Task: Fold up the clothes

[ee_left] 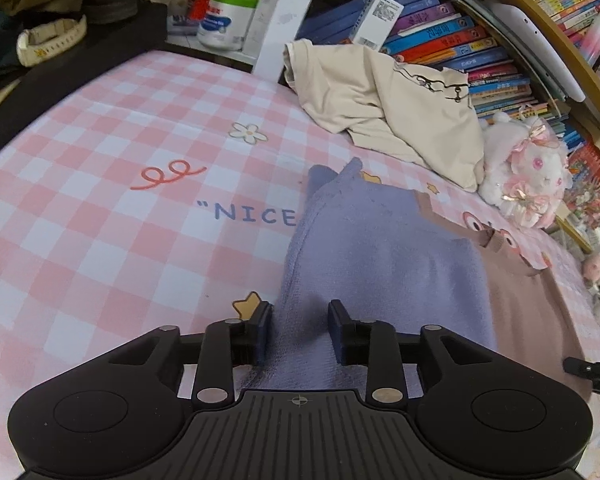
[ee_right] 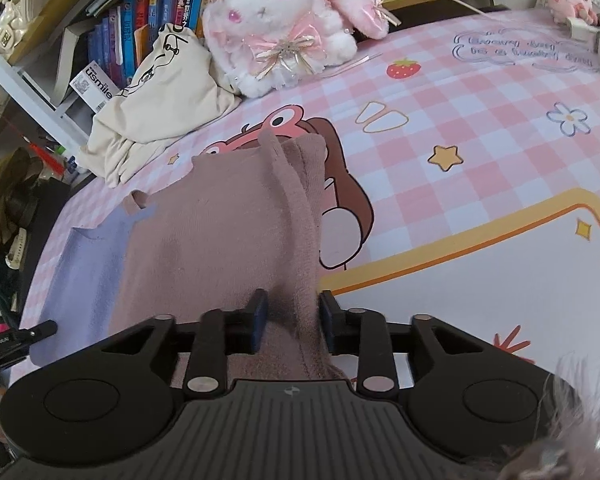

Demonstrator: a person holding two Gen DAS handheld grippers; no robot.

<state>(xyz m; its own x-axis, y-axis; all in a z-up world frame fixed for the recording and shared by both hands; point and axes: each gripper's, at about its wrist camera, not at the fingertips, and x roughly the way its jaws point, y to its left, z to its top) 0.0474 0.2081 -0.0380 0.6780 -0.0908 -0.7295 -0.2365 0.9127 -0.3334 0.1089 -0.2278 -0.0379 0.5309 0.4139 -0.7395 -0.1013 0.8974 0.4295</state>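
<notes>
Knitwear in two colours is lying on the pink checked sheet [ee_left: 100, 128]: a sweater whose lavender half [ee_left: 372, 240] is showing in the left wrist view and whose dusty-pink half [ee_right: 220, 232] is filling the middle of the right wrist view, the two colours meeting along a straight seam. The left gripper [ee_left: 300, 332] is sitting over the near edge of the lavender part, its fingers standing apart with cloth running between them; whether the pads are pinching the fabric cannot be told. The right gripper [ee_right: 292, 320] is likewise straddling a raised ridge of the pink part, fingers parted, with the knit bunching up between them and touching the right-hand pad. Beyond the sweater, a cream T-shirt [ee_left: 384, 108] is slumping in a heap against a row of books [ee_left: 460, 44], and just beside it a white plush rabbit [ee_right: 280, 28] with pink bows is leaning on the shelf. A white tub with a green lid [ee_left: 228, 20] is standing past the sheet's far edge.
</notes>
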